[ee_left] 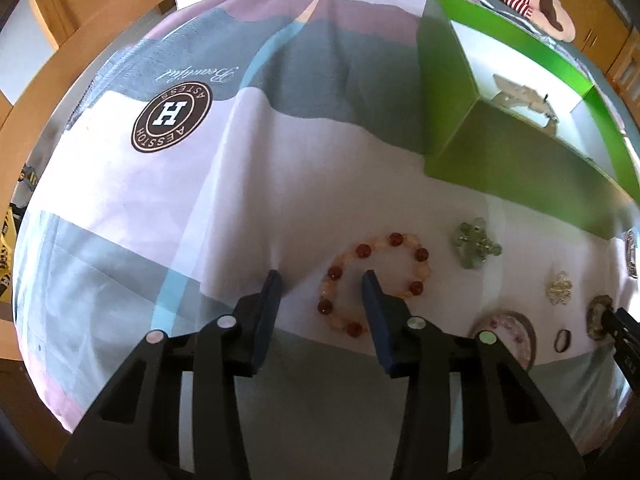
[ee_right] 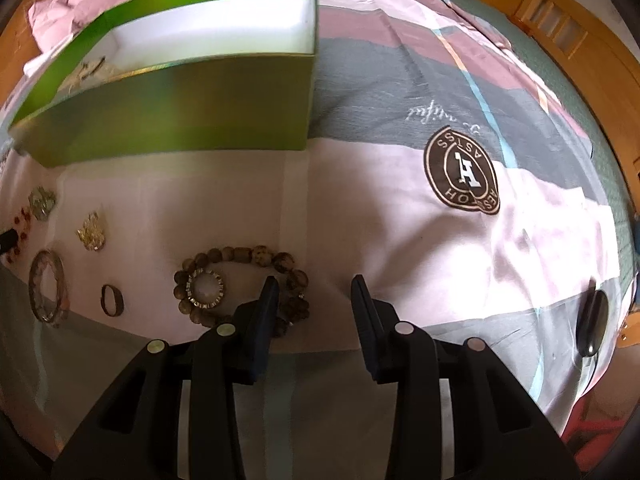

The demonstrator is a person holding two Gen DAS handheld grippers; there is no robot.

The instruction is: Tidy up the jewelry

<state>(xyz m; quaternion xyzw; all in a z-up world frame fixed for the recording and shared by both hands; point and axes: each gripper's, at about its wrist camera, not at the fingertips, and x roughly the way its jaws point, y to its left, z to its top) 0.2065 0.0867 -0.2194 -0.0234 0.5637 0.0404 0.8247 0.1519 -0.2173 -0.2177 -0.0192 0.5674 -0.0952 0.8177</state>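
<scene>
Red-and-peach bead bracelet (ee_left: 374, 282) lies flat on the bed, a green crystal brooch (ee_left: 476, 248) just beside it. Brown wooden-bead bracelet (ee_right: 244, 284) curls around a small sparkly ring (ee_right: 207, 290) (touching it). Green box (ee_right: 180, 80) sits open behind.

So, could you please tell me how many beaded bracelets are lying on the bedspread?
2: the red-and-peach bracelet under the left gripper, and the brown wooden bracelet beside the right gripper. Others may be hidden.

left wrist: steep down, close | right wrist: same (both see green box (ee_left: 460, 80))
</scene>
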